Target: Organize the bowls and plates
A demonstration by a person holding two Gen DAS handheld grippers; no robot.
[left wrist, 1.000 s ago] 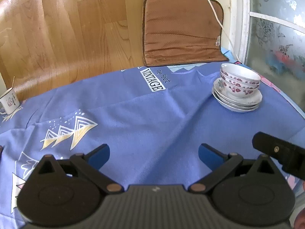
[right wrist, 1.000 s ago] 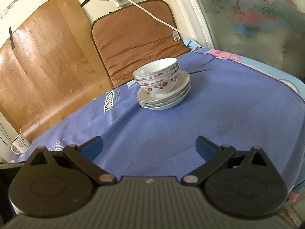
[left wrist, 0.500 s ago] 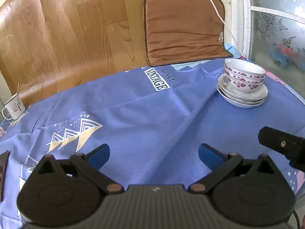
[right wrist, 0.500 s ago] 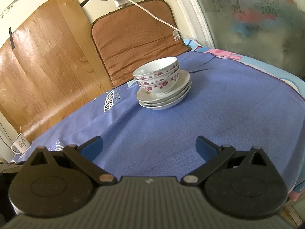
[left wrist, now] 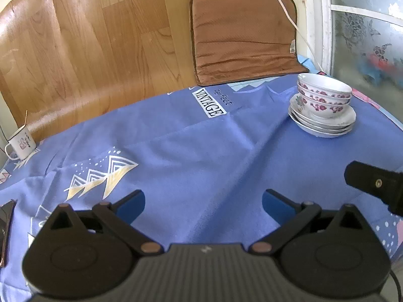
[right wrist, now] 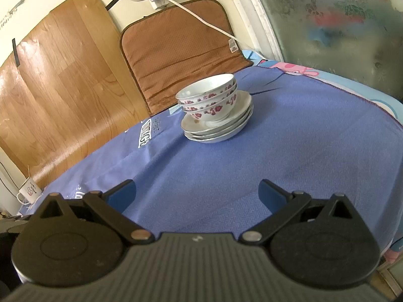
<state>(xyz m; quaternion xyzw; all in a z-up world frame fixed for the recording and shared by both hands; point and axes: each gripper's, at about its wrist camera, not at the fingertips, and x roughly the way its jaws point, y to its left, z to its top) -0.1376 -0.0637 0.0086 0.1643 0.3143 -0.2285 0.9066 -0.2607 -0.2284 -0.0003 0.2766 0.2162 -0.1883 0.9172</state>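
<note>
**Q:** Left wrist view: what do you hold, and where does the crockery stand?

**A:** Your left gripper (left wrist: 203, 205) sits at the lower centre of the frame with its jaws spread wide and nothing between the blue pads (left wrist: 132, 205); only the blue tablecloth (left wrist: 189, 156) shows in the gap. The stack of bowls (left wrist: 323, 95) stands at the upper right of the frame, nested one inside another and resting on the stack of plates (left wrist: 325, 123). Both stacks are well apart from your fingertips. A black part of the other tool (left wrist: 375, 185) enters at the right edge, clear of the crockery.

**Q:** Right wrist view: does the second claw grip anything?

**A:** No. Your right gripper (right wrist: 197, 196) also stands agape at the lower centre, with bare cloth between its pads. The bowls (right wrist: 209, 100) appear just above the middle of the frame, upright on the plates (right wrist: 219, 128), and well apart from your fingertips.

**Q:** Which other items appear?

**A:** A white mug (left wrist: 21, 144) sits at the far left edge of the left wrist view, on the cloth. A brown cushion (left wrist: 244, 37) leans at the top centre, behind the table, with a white cable (left wrist: 289, 17) crossing its right side. A wood-grain panel (left wrist: 88, 50) fills the upper left. Frosted flowered glass (right wrist: 340, 25) occupies the upper right of the right wrist view.
</note>
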